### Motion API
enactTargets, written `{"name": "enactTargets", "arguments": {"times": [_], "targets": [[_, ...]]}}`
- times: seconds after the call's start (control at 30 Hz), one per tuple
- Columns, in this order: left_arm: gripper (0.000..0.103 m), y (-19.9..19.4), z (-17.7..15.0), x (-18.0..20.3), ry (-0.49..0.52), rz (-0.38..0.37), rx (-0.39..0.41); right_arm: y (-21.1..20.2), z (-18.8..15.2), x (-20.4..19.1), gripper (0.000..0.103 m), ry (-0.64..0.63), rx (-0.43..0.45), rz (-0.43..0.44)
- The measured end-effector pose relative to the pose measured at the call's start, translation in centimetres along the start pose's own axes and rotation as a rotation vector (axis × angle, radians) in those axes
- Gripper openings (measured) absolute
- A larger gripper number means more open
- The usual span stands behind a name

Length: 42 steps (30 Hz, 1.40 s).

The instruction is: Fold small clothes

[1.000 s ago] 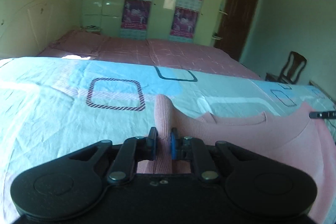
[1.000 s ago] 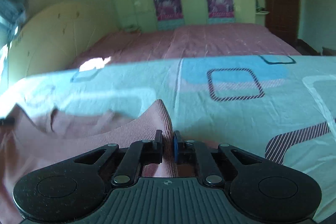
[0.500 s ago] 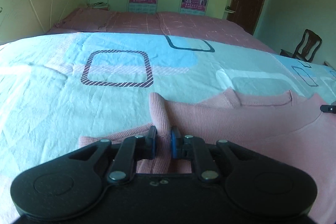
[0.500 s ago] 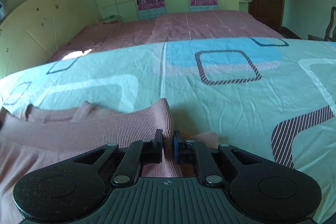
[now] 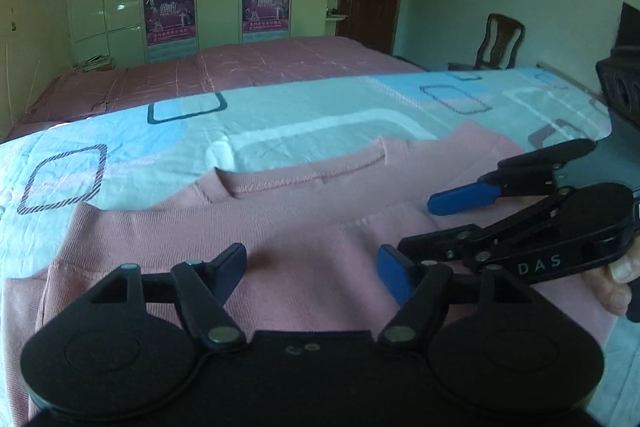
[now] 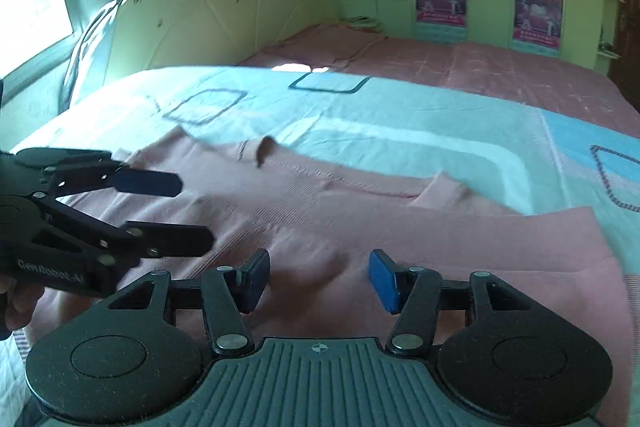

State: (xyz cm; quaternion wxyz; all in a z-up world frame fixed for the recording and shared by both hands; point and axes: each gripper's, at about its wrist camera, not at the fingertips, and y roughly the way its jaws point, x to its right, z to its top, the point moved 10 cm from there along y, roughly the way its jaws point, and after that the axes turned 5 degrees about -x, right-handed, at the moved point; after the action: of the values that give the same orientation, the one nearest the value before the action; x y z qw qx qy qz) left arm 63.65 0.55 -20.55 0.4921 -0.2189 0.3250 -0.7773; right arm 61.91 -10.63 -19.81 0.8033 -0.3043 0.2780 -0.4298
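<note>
Both black two-finger grippers with blue pads hover with their jaws spread wide and nothing between them: the left gripper (image 5: 312, 269) and the right gripper (image 6: 320, 275) each hang just above the pink ribbed knit top (image 5: 280, 227), which lies flat on the pale blue bedsheet printed with rounded squares (image 5: 120, 131). In the left wrist view the right gripper (image 5: 420, 227) comes in from the right side, its fingers pointing across the garment, close beside the left one. The right wrist view shows the left gripper (image 6: 188, 211) in the same way from the left side.

The top lies with its neckline (image 5: 304, 175) towards the far side of the bed. Layered edges show on the cloth: a doubled strip along its left side in the left wrist view, and a straight upper layer (image 6: 520, 227) over the right side in the right wrist view. From this I judge that a first fold, probably of the sleeves or sides inward, is already laid, and that at least one more fold remains to bring the top into a compact shape. Neither tool touches the cloth as far as I can tell. A second bed with a pink cover (image 5: 280, 67) stands beyond.
</note>
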Motion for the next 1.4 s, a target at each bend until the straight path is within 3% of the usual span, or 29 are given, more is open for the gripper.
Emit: {"name": "enactTargets", "arguments": {"times": [0.07, 0.1, 0.17, 0.2, 0.27, 0.33, 0.43, 0.53, 0.63, 0.7, 0.77, 1.0, 1.13, 1.27, 1.4], "targets": [[0.075, 0.2, -1.1, -2.9, -0.015, 0.064, -0.007, -0.2, -0.3, 2.3, 0.055, 0.030, 0.006, -0.046], [0.085, -0.2, -1.6, -4.8, -0.041, 0.094, 0.002, -0.9, -0.5, 4.5, 0.055, 0.071, 0.022, -0.101], [0.088, -1.4, -3.1, -9.3, -0.121, 0.179, 0.001, -2.3, -1.7, 9.9, 0.055, 0.166, 0.026, -0.261], [0.087, -1.8, -4.0, -11.2, -0.160, 0.203, -0.010, -3.1, -2.6, 12.3, 0.055, 0.222, 0.022, -0.280], [0.080, -2.9, -4.2, -12.6, -0.216, 0.139, 0.025, -4.0, -3.4, 14.0, 0.050, 0.258, 0.023, -0.226], [0.079, -3.2, -3.9, -12.5, -0.199, 0.157, 0.023, -4.6, -3.0, 13.8, 0.050, 0.234, 0.023, -0.235], [0.078, -4.3, -3.0, -10.9, -0.184, 0.198, 0.047, -6.7, -2.1, 12.2, 0.050, 0.257, 0.102, -0.230], [0.081, -6.1, -1.9, -5.9, -0.160, 0.106, 0.119, -8.0, -1.7, 7.5, 0.050, 0.182, 0.142, -0.150], [0.080, -5.8, -1.7, -0.4, -0.108, 0.032, 0.121, -7.3, -2.7, 1.7, 0.049, 0.089, 0.135, -0.056], [0.082, -4.6, -2.4, 2.1, -0.088, 0.019, 0.088, -5.7, -4.0, -0.7, 0.049, 0.044, 0.093, -0.039], [0.082, -1.7, -4.3, 3.2, -0.077, 0.055, -0.032, -3.7, -5.3, -1.2, 0.049, 0.028, 0.059, -0.095], [0.079, -5.3, -4.3, 2.6, -0.062, 0.109, 0.076, -5.6, -4.8, -2.7, 0.049, -0.011, 0.090, -0.104], [0.085, -4.4, -6.6, 1.8, -0.066, 0.114, -0.007, -4.7, -7.1, -2.9, 0.049, -0.056, 0.026, -0.141], [0.081, -6.9, -6.6, 1.4, -0.018, 0.189, 0.029, -7.5, -6.8, -2.1, 0.049, -0.023, 0.065, -0.153], [0.082, -8.7, -8.5, -1.5, -0.082, 0.238, 0.019, -9.9, -9.4, 2.3, 0.049, 0.063, 0.029, -0.240]]}}
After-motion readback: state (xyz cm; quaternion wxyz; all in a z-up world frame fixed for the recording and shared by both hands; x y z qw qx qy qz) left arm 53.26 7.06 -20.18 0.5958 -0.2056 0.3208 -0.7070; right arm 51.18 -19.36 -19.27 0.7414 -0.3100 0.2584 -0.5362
